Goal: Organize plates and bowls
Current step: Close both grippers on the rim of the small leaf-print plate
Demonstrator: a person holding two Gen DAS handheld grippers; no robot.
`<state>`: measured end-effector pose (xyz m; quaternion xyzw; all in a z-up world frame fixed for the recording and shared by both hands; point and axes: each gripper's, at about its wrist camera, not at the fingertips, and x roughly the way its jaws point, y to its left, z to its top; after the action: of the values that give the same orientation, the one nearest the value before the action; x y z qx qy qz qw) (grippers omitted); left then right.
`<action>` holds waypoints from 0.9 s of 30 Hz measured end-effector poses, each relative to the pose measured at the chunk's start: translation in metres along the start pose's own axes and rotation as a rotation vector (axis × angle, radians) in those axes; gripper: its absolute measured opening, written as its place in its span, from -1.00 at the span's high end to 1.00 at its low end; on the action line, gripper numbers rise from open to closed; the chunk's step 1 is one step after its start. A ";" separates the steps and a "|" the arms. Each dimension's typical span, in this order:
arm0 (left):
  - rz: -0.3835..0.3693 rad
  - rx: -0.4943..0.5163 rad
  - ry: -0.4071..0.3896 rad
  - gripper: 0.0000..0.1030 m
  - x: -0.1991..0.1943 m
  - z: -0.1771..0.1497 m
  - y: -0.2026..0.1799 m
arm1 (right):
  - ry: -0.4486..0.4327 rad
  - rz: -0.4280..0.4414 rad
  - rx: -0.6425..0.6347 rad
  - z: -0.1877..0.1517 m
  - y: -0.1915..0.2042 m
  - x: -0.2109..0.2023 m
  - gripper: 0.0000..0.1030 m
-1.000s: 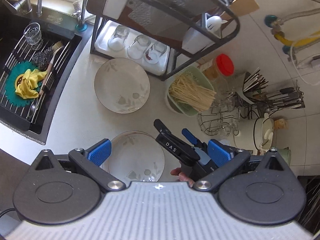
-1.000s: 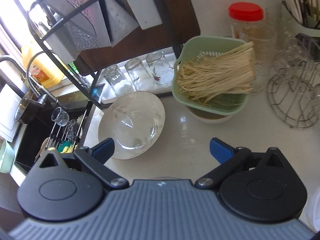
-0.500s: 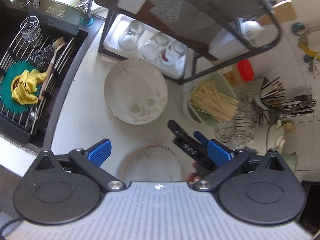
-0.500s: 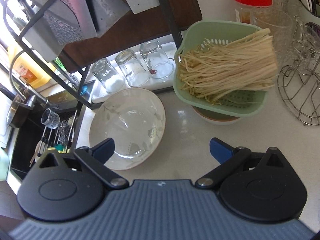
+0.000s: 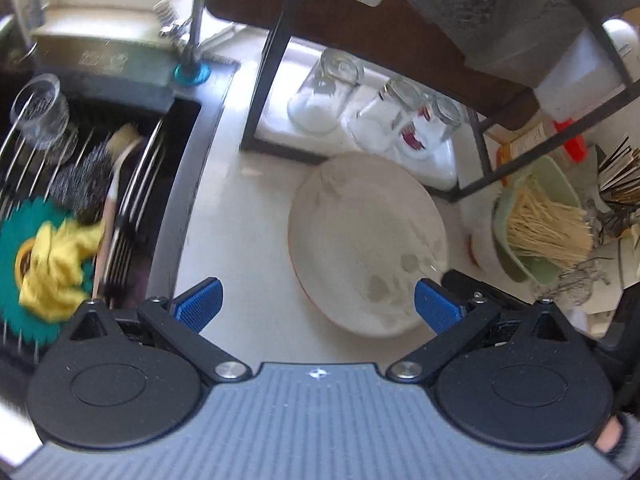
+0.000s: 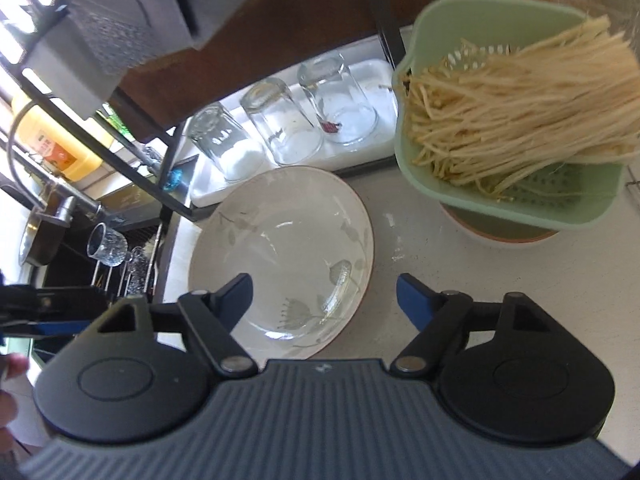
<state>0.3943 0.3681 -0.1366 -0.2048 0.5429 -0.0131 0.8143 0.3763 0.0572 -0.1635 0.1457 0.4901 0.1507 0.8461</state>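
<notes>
We start with the surface [image 6: 400, 240], pale and smooth, running between the sink [image 5: 100, 184] on one side and the black rack [image 5: 272, 80] at the back. Under the rack sits a white tray [image 6: 372, 76] with three upturned glasses [image 6: 280, 120]. To the right a green strainer [image 6: 500, 208] full of pale noodles rests on top of a bowl [image 6: 500, 236], of which only the lower rim shows.

The plate [image 6: 280, 240] lies flat on the surface, just in front of the tray and beside the sink edge. It is wide, shallow and glazed, with a faint leaf pattern and a thin reddish rim. We judge it stiff, fairly heavy for its thickness, slick under the pads and quick to chip if it knocks the rack leg or the tray. Lying flat, it offers only its raised rim, so we would take it at the near edge, one finger above and one slipped beneath, and keep it level as it lifts.

Our right hand-held gripper [image 6: 325, 300] hangs over the near part of the plate with its blue fingers spread wide and nothing between them. Our left hand-held gripper [image 5: 316, 308] is likewise spread wide and empty, above the bare surface between the sink and the plate; its right pad [image 5: 436, 308] sits close to the plate's rim, and we cannot tell whether it touches.
</notes>
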 end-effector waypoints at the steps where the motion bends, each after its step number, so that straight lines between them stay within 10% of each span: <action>1: -0.002 0.017 -0.008 -0.98 0.008 0.003 0.002 | 0.000 -0.006 0.002 0.000 -0.001 0.004 -0.52; 8: -0.032 0.046 -0.007 -0.98 0.054 0.019 0.012 | -0.007 -0.038 0.036 0.006 -0.015 0.026 -0.36; 13: -0.002 0.073 -0.019 -0.95 0.078 0.024 0.014 | 0.015 -0.036 0.053 0.008 -0.022 0.038 0.11; 19: -0.020 0.115 0.010 -0.31 0.098 0.026 0.010 | 0.034 -0.031 0.070 0.006 -0.029 0.047 0.63; 27: -0.029 0.154 0.040 0.25 0.115 0.032 0.003 | 0.033 0.009 0.061 0.011 -0.027 0.055 0.74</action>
<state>0.4690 0.3529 -0.2278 -0.1491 0.5536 -0.0707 0.8163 0.4148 0.0536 -0.2118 0.1712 0.5079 0.1418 0.8322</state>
